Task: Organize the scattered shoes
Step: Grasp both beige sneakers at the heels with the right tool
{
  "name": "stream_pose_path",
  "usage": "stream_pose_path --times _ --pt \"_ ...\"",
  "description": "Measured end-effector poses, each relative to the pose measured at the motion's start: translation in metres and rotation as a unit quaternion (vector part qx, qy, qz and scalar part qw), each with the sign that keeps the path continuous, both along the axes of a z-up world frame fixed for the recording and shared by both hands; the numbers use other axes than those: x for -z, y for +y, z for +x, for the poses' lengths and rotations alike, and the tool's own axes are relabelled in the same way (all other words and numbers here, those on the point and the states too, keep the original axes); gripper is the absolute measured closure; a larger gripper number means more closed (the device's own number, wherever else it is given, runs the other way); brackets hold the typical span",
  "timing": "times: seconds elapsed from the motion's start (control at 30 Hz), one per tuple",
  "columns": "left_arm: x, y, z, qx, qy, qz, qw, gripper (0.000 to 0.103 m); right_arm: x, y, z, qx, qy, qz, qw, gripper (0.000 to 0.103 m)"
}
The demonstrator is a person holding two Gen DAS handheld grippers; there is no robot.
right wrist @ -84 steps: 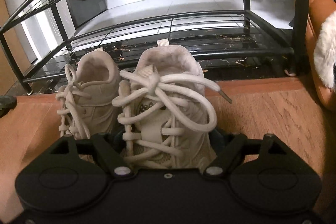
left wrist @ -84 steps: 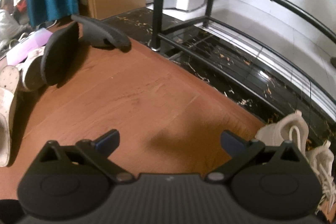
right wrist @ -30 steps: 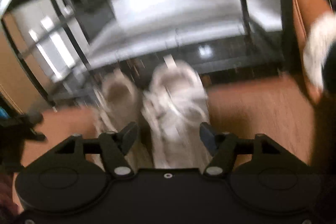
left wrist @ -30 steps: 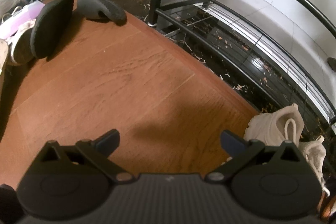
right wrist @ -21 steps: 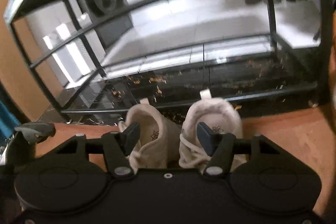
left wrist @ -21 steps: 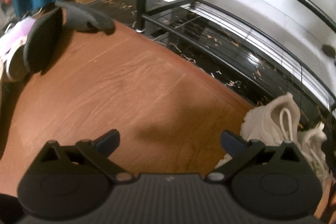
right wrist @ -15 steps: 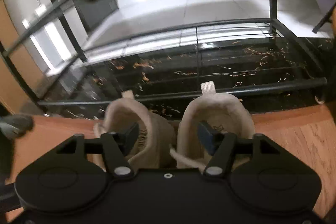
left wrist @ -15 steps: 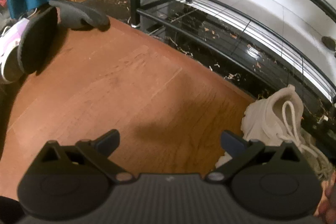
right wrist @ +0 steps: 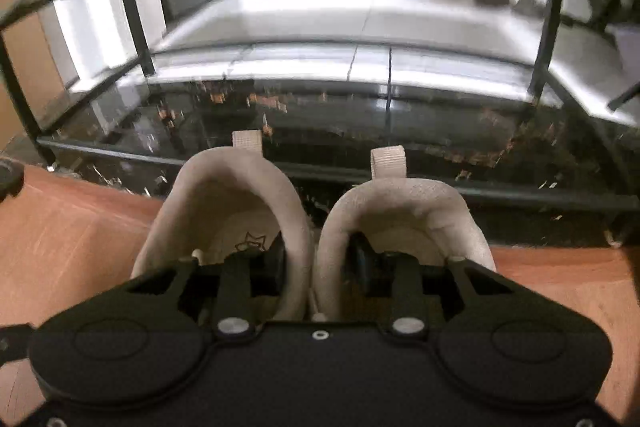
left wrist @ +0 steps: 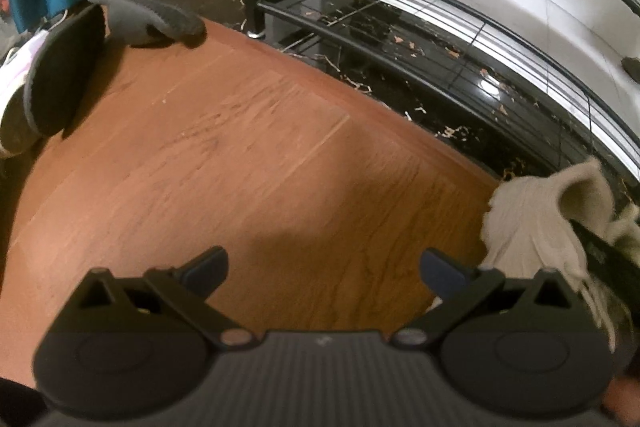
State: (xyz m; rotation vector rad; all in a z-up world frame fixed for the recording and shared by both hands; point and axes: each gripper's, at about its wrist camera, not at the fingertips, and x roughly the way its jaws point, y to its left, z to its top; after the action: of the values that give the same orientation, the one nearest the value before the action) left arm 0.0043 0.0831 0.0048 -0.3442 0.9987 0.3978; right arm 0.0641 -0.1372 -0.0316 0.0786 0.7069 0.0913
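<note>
Right hand-held gripper [right wrist: 318, 261] pinches both sneakers [right wrist: 240, 199] together over wood floor [left wrist: 240, 155]; left [left wrist: 322, 267] wide open.

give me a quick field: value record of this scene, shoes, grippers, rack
right gripper: one finger inside each beige sneaker, pinching their adjoining inner collars together
beige sneakers: pair side by side, heels toward the shoe rack, on the wooden floor
left gripper: open, holding nothing, over bare floor
dark slippers: two, far left, one propped on edge
shoe rack: black metal, lower shelf holds no shoes in view
</note>
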Motion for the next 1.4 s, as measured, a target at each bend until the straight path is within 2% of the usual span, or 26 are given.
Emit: stream_pose_path --times 0.13,0.23,0.27,0.33,0.37,0.47,0.53,0.6,0.63,0.73,0.8,0.87,0.97,1.07,1.1,1.2,1.23,1.33,1.4 --pt "-0.005 0.002 -0.004 -0.007 -0.01 -0.006 0.9999 0.001 -0.02 -0.009 -0.021 -0.005 -0.028 0.01 1.0 0.071" --pt "-0.009 -0.002 -0.007 -0.013 -0.024 -0.004 0.9996 0.001 -0.035 -0.027 -0.026 0.017 -0.036 0.021 0.999 0.071" --pt "-0.012 -0.016 -0.012 -0.026 -0.05 -0.002 0.9984 0.001 -0.038 -0.033 -0.022 0.025 -0.037 0.024 0.999 0.071" --pt "-0.015 -0.037 -0.012 0.012 -0.076 -0.011 0.997 0.001 -0.038 -0.053 0.001 0.056 -0.046 0.026 0.997 0.071" --pt "-0.017 -0.054 -0.009 0.052 -0.092 -0.009 0.9943 0.001 -0.038 -0.061 0.011 0.067 -0.051 0.027 0.996 0.071" --pt "-0.021 -0.087 -0.003 0.129 -0.109 0.015 0.9856 0.001 -0.038 -0.072 0.023 0.069 -0.067 0.034 0.995 0.071" --pt "-0.02 -0.097 -0.005 0.157 -0.129 0.019 0.9789 0.001 -0.037 -0.079 0.031 0.069 -0.077 0.038 0.994 0.071" --pt "-0.018 -0.099 -0.004 0.159 -0.135 0.019 0.9778 0.001 -0.037 -0.086 0.04 0.07 -0.088 0.042 0.993 0.071" --pt "-0.014 -0.098 -0.001 0.156 -0.132 0.014 0.9788 0.001 -0.037 -0.09 0.044 0.071 -0.093 0.045 0.992 0.068" --pt "-0.002 -0.093 0.01 0.144 -0.104 0.006 0.9841 0.001 -0.036 -0.1 0.056 0.072 -0.109 0.051 0.99 0.048" --pt "0.005 -0.089 0.016 0.13 -0.081 -0.003 0.9882 0.001 -0.036 -0.108 0.064 0.073 -0.119 0.055 0.989 0.043" --pt "0.012 -0.081 0.02 0.104 -0.062 -0.022 0.9924 0.001 -0.037 -0.115 0.069 0.073 -0.128 0.061 0.987 0.027" --pt "0.012 -0.077 0.018 0.09 -0.068 -0.032 0.9931 0.001 -0.048 -0.121 0.054 0.067 -0.127 0.077 0.987 0.023" --pt "0.005 -0.08 0.014 0.103 -0.086 -0.025 0.9907 0.001 -0.065 -0.129 0.029 0.059 -0.127 0.088 0.986 0.019" --pt "0.005 -0.08 0.015 0.105 -0.087 -0.024 0.9903 0.001 -0.074 -0.134 0.009 0.059 -0.143 0.084 0.984 0.017" --pt "0.001 -0.081 0.013 0.114 -0.092 -0.024 0.9889 0.001 -0.086 -0.143 -0.017 0.055 -0.168 0.069 0.982 0.007" --pt "0.0 -0.081 0.013 0.115 -0.094 -0.026 0.9886 0.001 -0.084 -0.144 -0.026 0.052 -0.162 0.058 0.984 0.003" --pt "-0.001 -0.08 0.011 0.11 -0.09 -0.025 0.9895 0.001 -0.075 -0.147 -0.051 0.043 -0.136 0.023 0.989 0.003" --pt "-0.001 -0.08 0.011 0.109 -0.087 -0.025 0.99 0.001 -0.054 -0.145 -0.051 0.045 -0.088 -0.006 0.995 0.007"
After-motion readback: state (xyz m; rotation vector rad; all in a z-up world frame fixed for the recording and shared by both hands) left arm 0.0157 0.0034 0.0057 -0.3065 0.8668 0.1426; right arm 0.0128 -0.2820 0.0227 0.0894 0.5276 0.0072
